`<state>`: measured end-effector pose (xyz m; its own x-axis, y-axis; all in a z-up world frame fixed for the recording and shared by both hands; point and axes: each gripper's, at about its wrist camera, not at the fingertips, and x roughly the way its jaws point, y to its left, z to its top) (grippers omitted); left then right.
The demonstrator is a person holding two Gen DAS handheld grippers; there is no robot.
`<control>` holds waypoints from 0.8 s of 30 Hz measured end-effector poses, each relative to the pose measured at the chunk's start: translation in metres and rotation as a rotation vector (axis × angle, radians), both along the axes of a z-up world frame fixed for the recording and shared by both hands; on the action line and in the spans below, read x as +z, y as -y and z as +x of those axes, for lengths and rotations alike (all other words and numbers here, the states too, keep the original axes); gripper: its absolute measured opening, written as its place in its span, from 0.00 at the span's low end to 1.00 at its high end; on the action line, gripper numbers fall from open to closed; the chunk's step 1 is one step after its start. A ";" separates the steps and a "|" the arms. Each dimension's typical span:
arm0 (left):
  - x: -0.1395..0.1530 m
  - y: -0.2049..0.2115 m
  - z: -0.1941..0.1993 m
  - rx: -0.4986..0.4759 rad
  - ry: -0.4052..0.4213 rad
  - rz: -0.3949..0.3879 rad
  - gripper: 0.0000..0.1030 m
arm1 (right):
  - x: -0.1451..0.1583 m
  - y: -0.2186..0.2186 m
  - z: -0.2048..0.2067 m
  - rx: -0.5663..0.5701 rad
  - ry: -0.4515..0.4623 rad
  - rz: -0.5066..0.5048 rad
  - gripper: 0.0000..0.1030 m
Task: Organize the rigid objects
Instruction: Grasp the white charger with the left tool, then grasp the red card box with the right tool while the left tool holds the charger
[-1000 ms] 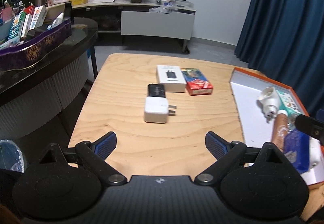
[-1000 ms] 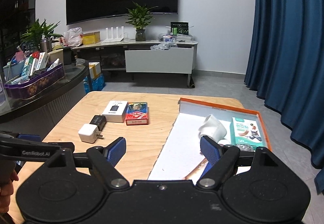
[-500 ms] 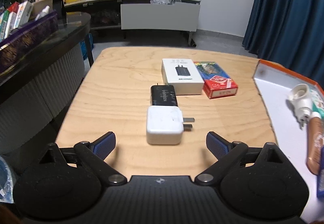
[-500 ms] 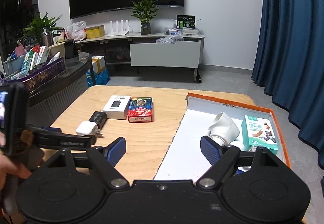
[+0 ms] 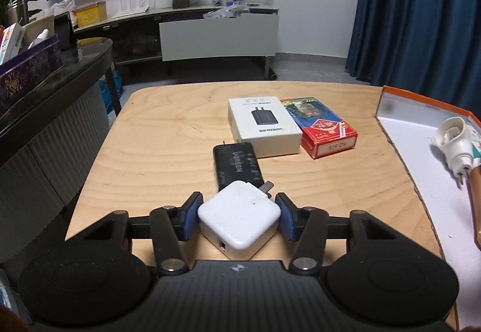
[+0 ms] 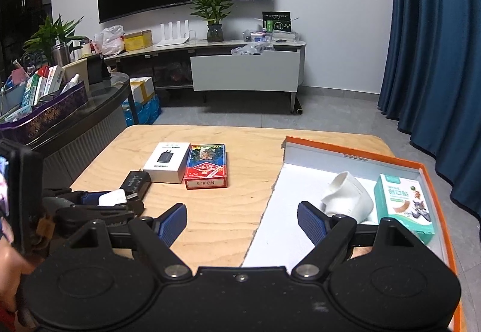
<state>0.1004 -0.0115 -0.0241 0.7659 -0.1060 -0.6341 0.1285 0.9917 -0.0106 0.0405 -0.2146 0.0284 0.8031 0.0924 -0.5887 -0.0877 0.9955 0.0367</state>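
My left gripper is shut on a white square charger, turned corner-on between the blue pads, on the wooden table. It also shows in the right wrist view. Just beyond it lies a black charger, then a white charger box and a red card box. My right gripper is open and empty above the edge of the orange-rimmed tray, which holds a white plug adapter and a green box.
A dark counter with a purple tray of boxes stands along the table's left side. A blue curtain hangs at the right. A brown tube lies in the tray. A TV stand is at the back wall.
My left gripper moved forward over the table and closed its pads on the white charger, which has turned corner-on. My right gripper drifted slightly and stayed open.
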 end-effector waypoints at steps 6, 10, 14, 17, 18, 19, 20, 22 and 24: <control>0.004 -0.009 -0.013 0.000 0.005 -0.012 0.52 | -0.004 -0.008 0.023 0.020 -0.022 0.013 0.92; 0.013 -0.018 -0.021 0.018 0.023 -0.034 0.52 | -0.011 -0.019 0.054 0.053 -0.058 0.025 0.92; 0.019 -0.026 -0.020 0.039 0.036 -0.073 0.52 | -0.027 -0.037 0.091 0.097 -0.110 -0.041 0.92; 0.020 -0.029 -0.019 0.038 0.041 -0.091 0.52 | -0.041 -0.046 0.119 0.103 -0.154 -0.071 0.92; 0.020 -0.030 -0.019 0.037 0.044 -0.095 0.52 | -0.044 -0.048 0.127 0.102 -0.161 -0.077 0.92; 0.019 -0.031 -0.018 0.037 0.044 -0.097 0.52 | -0.047 -0.049 0.134 0.102 -0.168 -0.080 0.92; 0.019 -0.032 -0.017 0.038 0.045 -0.100 0.52 | -0.050 -0.050 0.142 0.104 -0.179 -0.082 0.92; 0.019 -0.033 -0.018 0.038 0.049 -0.104 0.52 | -0.054 -0.052 0.156 0.123 -0.194 -0.067 0.93; 0.018 -0.035 -0.017 0.037 0.047 -0.114 0.52 | -0.056 -0.052 0.168 0.137 -0.205 -0.044 0.93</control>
